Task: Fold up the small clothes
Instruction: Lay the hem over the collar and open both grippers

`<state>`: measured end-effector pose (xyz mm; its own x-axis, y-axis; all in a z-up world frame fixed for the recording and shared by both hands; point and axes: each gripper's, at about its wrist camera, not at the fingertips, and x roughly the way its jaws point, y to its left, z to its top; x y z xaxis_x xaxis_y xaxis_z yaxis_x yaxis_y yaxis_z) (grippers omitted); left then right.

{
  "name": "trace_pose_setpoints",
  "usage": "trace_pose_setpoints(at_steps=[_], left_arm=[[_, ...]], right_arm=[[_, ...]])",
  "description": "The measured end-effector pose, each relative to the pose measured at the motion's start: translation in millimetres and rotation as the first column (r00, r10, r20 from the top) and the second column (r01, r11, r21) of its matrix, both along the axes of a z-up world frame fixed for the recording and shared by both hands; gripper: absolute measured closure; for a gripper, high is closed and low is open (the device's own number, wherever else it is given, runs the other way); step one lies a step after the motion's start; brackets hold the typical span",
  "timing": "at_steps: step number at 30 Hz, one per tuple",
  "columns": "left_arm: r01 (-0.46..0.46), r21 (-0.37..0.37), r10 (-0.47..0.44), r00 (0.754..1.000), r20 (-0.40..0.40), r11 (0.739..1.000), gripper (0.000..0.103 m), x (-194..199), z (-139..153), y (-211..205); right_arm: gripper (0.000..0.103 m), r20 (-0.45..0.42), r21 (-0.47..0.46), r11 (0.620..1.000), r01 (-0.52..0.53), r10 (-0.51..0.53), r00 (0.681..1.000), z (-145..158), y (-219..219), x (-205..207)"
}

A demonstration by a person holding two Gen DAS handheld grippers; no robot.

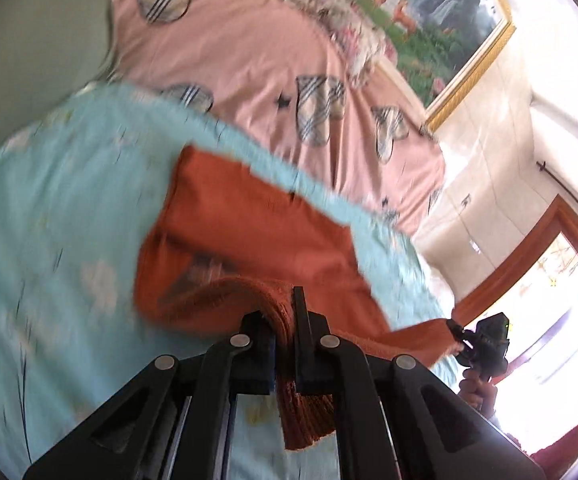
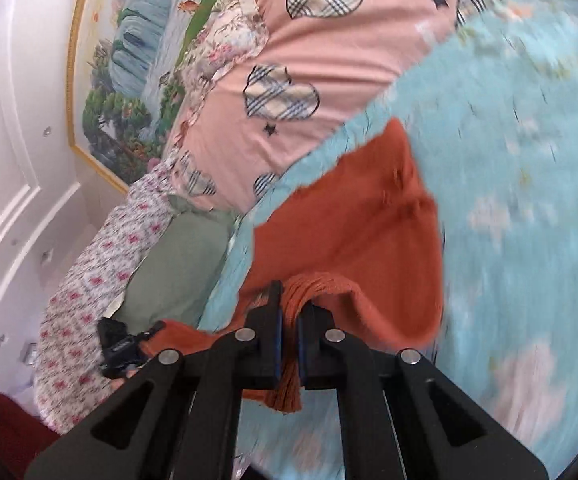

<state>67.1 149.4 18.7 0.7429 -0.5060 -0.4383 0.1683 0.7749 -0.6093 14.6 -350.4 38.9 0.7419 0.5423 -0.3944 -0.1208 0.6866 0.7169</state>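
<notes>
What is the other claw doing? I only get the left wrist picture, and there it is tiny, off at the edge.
Observer: In the right wrist view, the right claw is shut on a bunched fold of the orange cloth.
Operator: Which things near the bed am I missing?
Observer: A white sheet with pink flowers lies along the far side of the blue blanket.
Operator: Anything between them?
Observer: Yes, what looks like a green pillow.
</notes>
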Motion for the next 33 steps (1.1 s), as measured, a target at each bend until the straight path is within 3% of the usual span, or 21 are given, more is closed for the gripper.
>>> trace_pose_setpoints(at_steps=[4,9,14,21,24,27,30,33], left_arm=[[-0.024,0.036,0.023,1.000,0.004,0.999,0.099,74,12,2],[-0.066,0.061,0.069,0.996,-0.048,0.996,0.099,164,2,11],[-0.091,0.092,0.100,0.990,-0.103,0.992,0.099,234,-26,21],[-0.092,0.137,0.116,0.977,-0.181,0.986,0.099,296,-73,22],[-0.082,0.171,0.123,0.962,-0.244,0.982,0.098,314,-94,19],[-0.049,0.172,0.096,0.955,-0.281,0.984,0.097,306,-105,14],[0.007,0.157,0.033,0.968,-0.249,0.988,0.089,267,-98,-3],[0.113,0.139,-0.079,0.970,-0.230,0.984,0.080,226,-97,-41]], right_arm=[[0.096,-0.016,-0.042,0.998,0.038,-0.039,0.999,6,-13,69],[0.096,-0.074,-0.094,0.994,0.061,-0.068,0.995,1,-22,161],[0.096,-0.130,-0.187,0.981,0.055,-0.080,0.988,-15,-21,235],[0.096,-0.225,-0.237,0.970,0.058,-0.113,0.968,-56,-26,288],[0.095,-0.284,-0.243,0.969,0.046,-0.116,0.952,-74,-29,300],[0.089,-0.294,-0.200,0.976,0.082,-0.140,0.946,-76,-37,287],[0.082,-0.195,-0.278,0.946,0.164,-0.223,0.955,-46,-32,249],[0.082,-0.125,-0.288,0.955,0.072,-0.112,0.986,-29,0,222]])
